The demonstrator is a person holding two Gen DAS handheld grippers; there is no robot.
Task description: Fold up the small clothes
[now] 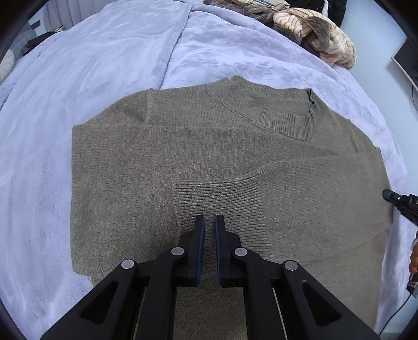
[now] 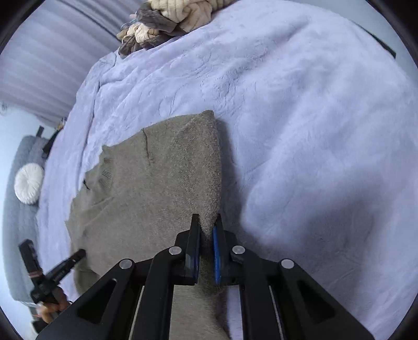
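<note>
A grey-brown knit sweater (image 1: 209, 157) lies flat on a lilac fleece blanket (image 1: 104, 65), collar at the far side, with one sleeve folded across its body. My left gripper (image 1: 209, 219) hovers over the ribbed sleeve cuff (image 1: 209, 198); its jaws stand a narrow gap apart with nothing between them. My right gripper (image 2: 207, 222) is shut on the sweater's side edge (image 2: 209, 183) and lifts it into a raised fold. The right gripper also shows at the right edge of the left wrist view (image 1: 402, 204), and the left gripper at the lower left of the right wrist view (image 2: 52, 272).
A heap of cream and brown clothes (image 1: 313, 34) sits at the far edge of the blanket, also in the right wrist view (image 2: 162, 23). A grey couch with a round white cushion (image 2: 28, 187) stands beyond the bed. A dark monitor (image 1: 407, 57) is at far right.
</note>
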